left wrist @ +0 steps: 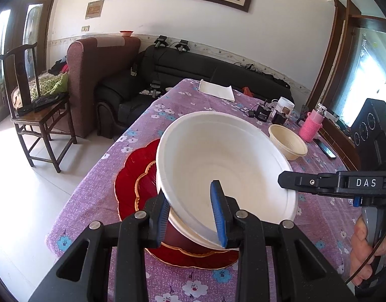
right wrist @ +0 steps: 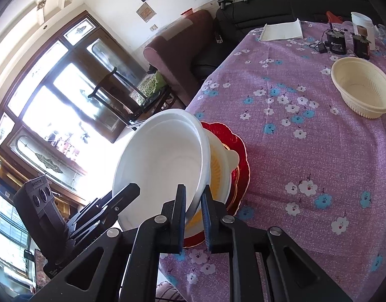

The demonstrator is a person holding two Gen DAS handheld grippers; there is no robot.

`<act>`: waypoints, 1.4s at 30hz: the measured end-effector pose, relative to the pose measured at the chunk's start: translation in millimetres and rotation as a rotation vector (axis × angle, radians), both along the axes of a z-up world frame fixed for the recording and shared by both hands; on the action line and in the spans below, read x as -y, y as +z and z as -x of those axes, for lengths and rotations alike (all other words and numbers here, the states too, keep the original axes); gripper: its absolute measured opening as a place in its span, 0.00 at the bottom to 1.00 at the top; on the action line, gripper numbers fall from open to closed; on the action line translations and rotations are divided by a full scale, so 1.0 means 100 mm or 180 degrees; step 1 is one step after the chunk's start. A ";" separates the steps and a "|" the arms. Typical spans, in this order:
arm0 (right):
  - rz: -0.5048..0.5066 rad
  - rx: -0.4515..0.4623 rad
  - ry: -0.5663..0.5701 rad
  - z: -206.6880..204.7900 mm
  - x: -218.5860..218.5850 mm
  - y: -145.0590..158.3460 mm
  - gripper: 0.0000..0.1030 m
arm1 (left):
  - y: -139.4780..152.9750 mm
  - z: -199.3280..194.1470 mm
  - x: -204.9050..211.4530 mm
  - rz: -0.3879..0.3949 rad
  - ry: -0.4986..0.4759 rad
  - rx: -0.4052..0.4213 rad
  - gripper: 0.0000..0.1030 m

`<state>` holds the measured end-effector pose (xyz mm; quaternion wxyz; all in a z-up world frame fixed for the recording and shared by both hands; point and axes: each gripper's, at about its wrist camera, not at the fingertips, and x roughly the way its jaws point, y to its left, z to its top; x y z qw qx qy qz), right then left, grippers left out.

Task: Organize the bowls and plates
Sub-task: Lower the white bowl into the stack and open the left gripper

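White bowl (left wrist: pixel 225 166) over red plates (left wrist: pixel 132 176)

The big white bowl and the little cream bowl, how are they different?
The white bowl is bigger, smooth and tilted, held by its rim in both tongs over the red plate. The cream bowl is smaller, ribbed, and sits flat alone on the tablecloth. Both look empty.
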<state>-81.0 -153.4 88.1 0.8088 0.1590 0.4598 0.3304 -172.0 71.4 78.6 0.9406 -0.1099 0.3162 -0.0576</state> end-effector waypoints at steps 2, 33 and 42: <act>-0.0001 -0.0043 -0.0002 -0.02 0.00 -0.04 0.14 | 0.00 -0.02 0.00 0.0005 0.0006 -0.0002 0.29; 0.0021 -0.0076 -0.0076 0.02 0.00 -0.06 0.15 | -0.02 -0.06 0.04 -0.0258 0.0129 -0.0016 0.40; 0.0005 -0.0067 -0.0097 0.05 0.04 -0.04 0.15 | 0.01 -0.04 0.04 -0.0318 0.0192 0.0016 0.52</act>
